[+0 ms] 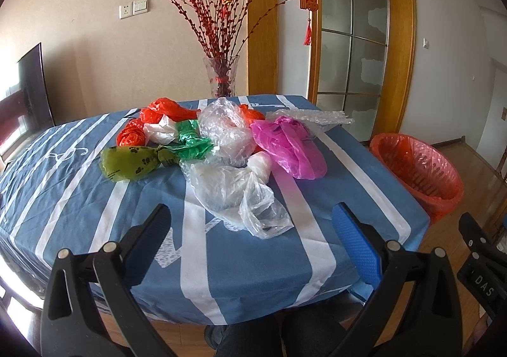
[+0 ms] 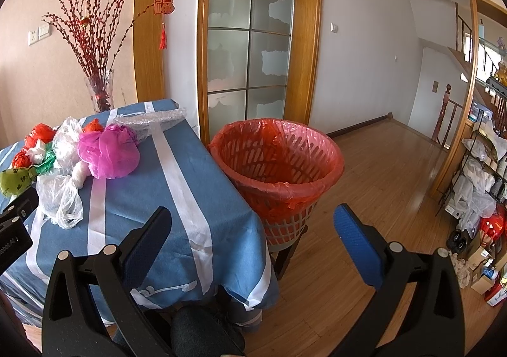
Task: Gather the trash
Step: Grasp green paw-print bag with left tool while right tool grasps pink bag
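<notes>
Several crumpled plastic bags lie in a pile on the blue striped tablecloth [image 1: 79, 198]: a clear bag [image 1: 240, 195] nearest me, a pink bag [image 1: 288, 144], a green bag with paw prints [image 1: 130, 162], a shiny green one [image 1: 193, 143], red ones [image 1: 158, 111]. The trash basket [image 1: 418, 166] lined with a red bag stands right of the table, seen closer in the right wrist view [image 2: 275, 163]. My left gripper [image 1: 250, 230] is open and empty, just short of the clear bag. My right gripper [image 2: 250, 227] is open and empty, between table edge and basket.
A glass vase [image 1: 221, 76] with red branches stands at the table's far edge. Bubble wrap [image 1: 317, 117] lies at the far right corner. A wooden-framed glass door [image 2: 250, 40] is behind the basket. A cluttered shelf rack [image 2: 481, 173] stands on the wooden floor at right.
</notes>
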Available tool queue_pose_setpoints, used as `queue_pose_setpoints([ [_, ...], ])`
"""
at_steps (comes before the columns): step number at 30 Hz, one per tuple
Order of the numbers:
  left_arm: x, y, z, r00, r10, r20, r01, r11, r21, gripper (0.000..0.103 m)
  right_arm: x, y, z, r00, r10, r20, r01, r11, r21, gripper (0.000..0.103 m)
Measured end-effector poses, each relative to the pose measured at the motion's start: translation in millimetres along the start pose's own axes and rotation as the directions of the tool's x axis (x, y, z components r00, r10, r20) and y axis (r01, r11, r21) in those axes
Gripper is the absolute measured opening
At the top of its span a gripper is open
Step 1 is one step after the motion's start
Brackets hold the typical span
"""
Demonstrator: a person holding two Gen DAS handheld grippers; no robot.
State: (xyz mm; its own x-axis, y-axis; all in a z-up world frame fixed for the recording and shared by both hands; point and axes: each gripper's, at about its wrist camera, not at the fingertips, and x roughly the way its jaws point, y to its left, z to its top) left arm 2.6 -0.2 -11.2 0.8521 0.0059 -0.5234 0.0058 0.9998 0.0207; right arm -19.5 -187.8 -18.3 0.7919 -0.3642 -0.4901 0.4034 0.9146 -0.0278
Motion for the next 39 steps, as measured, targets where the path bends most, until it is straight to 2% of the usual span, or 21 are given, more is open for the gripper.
queue_pose_setpoints([
  [7,11.3,12.6,0.0,0.999,0.021,-0.037,-0.022,0.999,-0.023,0.099,8.2,9.9,2.9,0.999,0.022,-0.025,-0.023,1.000,-0.019,0.101],
  [13,29.8,43.2,1.5,0.997,0.039,-0.072,-0.044,0.996,-0.072,0.099,24.6,33.1,15.7,0.990,0.131,-0.052,-0.134,0.990,-0.052,0.101],
  [20,59.1,102.1,20.9,0.985,0.149,-0.087,-0.159,0.980,-0.119,0.099,58.3,78.4,50.5,0.961,0.265,-0.075,-0.269,0.962,-0.044,0.101],
  [24,77.9,134.0,35.2,0.977,0.191,-0.099,-0.202,0.971,-0.127,0.099,82.1,105.8,68.9,0.935,0.343,-0.086,-0.346,0.938,-0.018,0.090],
  [27,95.0,154.0,44.5,0.973,0.197,-0.117,-0.212,0.968,-0.136,0.099,104.7,132.1,76.1,0.918,0.377,-0.125,-0.383,0.923,-0.029,0.075],
  [31,116.0,170.3,53.2,0.973,0.185,-0.140,-0.204,0.969,-0.137,0.094,133.5,163.4,79.0,0.886,0.418,-0.202,-0.432,0.902,-0.026,0.061],
  [33,128.2,174.3,55.9,0.972,0.166,-0.164,-0.188,0.973,-0.135,0.090,146.0,178.4,79.3,0.873,0.429,-0.231,-0.447,0.894,-0.030,0.060],
  [36,141.8,174.5,56.4,0.972,0.142,-0.189,-0.168,0.977,-0.132,0.084,158.6,189.9,77.7,0.868,0.424,-0.260,-0.448,0.893,-0.042,0.059],
  [38,150.5,174.5,57.0,0.970,0.131,-0.206,-0.158,0.980,-0.123,0.081,169.0,196.4,74.0,0.856,0.424,-0.297,-0.456,0.889,-0.046,0.052],
  [39,154.5,174.6,56.9,0.969,0.125,-0.212,-0.153,0.981,-0.118,0.081,173.2,197.5,71.8,0.846,0.427,-0.318,-0.463,0.885,-0.043,0.045],
])
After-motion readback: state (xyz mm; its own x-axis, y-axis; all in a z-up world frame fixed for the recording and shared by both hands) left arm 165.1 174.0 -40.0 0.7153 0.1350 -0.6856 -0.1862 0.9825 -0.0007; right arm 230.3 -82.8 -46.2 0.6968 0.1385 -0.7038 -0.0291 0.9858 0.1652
